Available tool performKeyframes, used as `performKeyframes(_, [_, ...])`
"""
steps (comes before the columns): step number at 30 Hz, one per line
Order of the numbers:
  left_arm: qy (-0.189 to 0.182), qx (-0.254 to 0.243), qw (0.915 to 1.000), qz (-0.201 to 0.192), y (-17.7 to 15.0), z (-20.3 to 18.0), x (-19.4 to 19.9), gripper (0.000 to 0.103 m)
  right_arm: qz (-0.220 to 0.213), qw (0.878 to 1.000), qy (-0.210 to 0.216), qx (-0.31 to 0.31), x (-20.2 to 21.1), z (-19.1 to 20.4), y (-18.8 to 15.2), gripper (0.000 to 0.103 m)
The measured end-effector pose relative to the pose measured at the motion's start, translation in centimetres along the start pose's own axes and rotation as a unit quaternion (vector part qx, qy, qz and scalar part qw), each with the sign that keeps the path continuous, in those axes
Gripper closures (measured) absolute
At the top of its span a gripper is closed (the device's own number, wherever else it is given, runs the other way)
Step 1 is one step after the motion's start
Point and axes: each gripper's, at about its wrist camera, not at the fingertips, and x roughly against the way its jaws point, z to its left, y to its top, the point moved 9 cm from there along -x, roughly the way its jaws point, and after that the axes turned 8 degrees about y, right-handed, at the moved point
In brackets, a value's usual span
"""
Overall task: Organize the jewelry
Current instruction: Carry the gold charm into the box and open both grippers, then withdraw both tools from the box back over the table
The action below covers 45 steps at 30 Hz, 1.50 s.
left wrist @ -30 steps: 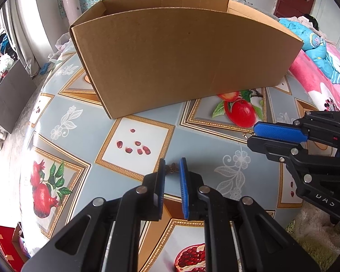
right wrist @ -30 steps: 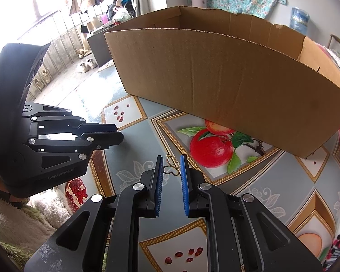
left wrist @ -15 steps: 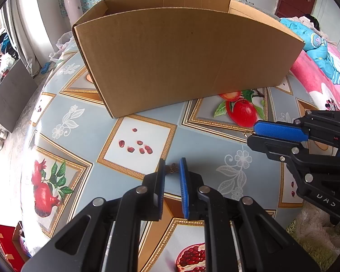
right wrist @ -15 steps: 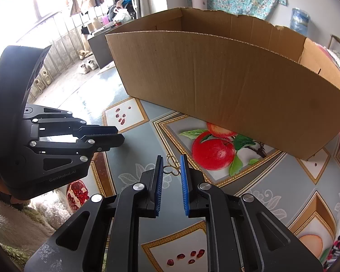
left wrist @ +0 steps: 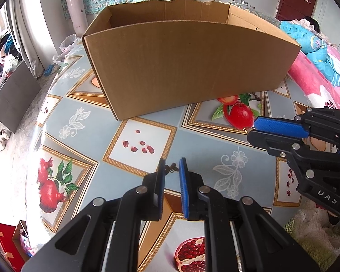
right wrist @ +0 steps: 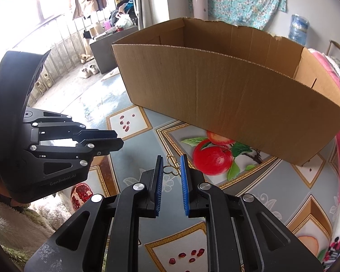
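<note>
My left gripper (left wrist: 171, 166) is shut on a small dark bronze jewelry piece (left wrist: 172, 167), held at the fingertips just above the fruit-patterned tablecloth (left wrist: 79, 124). In the right wrist view, my right gripper (right wrist: 171, 163) is shut on a thin gold wire ornament (right wrist: 171, 160). The two grippers hover side by side; the right gripper (left wrist: 251, 132) shows at the right of the left wrist view, and the left gripper (right wrist: 119, 139) at the left of the other. A large open cardboard box (left wrist: 192, 68) stands behind them; its inside floor is hidden.
The cardboard box (right wrist: 215, 102) fills the far half of the table. A bed with a pink blanket (left wrist: 310, 77) lies to the right. A grey cabinet (left wrist: 13, 97) and shoes sit on the floor to the left. A fluffy sleeve (left wrist: 310, 226) is at the near right.
The box has slipped slightly lower in both views. Both grips look the same, and each piece sits unchanged between its fingertips.
</note>
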Motion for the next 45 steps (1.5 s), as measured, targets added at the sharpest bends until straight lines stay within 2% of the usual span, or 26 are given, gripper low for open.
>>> performKeyframes(5, [0.006,0.002,0.9997,-0.023,0.5,0.2,1.4,0.091,-0.015,1.0,-0.005,0.008,1.2,0.2,0.6,0.09])
performKeyframes(10, [0.005,0.007,0.9968,-0.08,2.4,1.2,5.1,0.091,-0.051,0.998,-0.005,0.023,3.6,0.5,2.4,0.09])
performKeyframes(15, [-0.024,0.006,0.9877,-0.155,5.7,1.9,9.6,0.091,-0.101,0.994,0.0,0.037,6.9,1.0,5.2,0.09])
performKeyframes(20, [-0.047,-0.006,0.981,-0.188,9.4,1.8,11.2,0.091,-0.146,0.988,-0.005,0.049,9.5,0.1,8.3,0.09])
performKeyframes(23, [-0.061,-0.007,0.9808,-0.185,11.4,1.7,10.9,0.091,-0.159,0.986,-0.007,0.047,9.8,-1.4,9.8,0.09])
performKeyframes(27, [-0.083,-0.004,0.9836,-0.16,14.1,1.4,8.3,0.091,-0.156,0.987,-0.01,0.027,9.0,-4.5,11.3,0.09])
performKeyframes(31, [-0.098,-0.01,0.9881,-0.118,15.3,0.8,4.9,0.091,-0.127,0.992,-0.018,0.006,6.6,-7.5,11.5,0.09])
performKeyframes(36, [-0.107,-0.013,0.992,-0.067,15.6,0.2,0.9,0.091,-0.089,0.996,-0.013,-0.008,3.6,-9.2,10.7,0.09])
performKeyframes(41, [-0.118,-0.01,0.9923,-0.035,15.4,-0.1,-0.9,0.09,-0.06,0.998,-0.006,-0.023,2.1,-10.2,9.9,0.09])
performKeyframes(43, [-0.123,-0.005,0.992,-0.03,15.5,0.0,-1.3,0.078,-0.057,0.998,-0.003,-0.035,1.9,-10.8,9.7,0.09])
performKeyframes(45, [-0.125,0.0,0.9917,-0.028,15.5,0.3,-1.4,0.073,-0.06,0.997,-0.002,-0.046,2.2,-11.2,9.5,0.089])
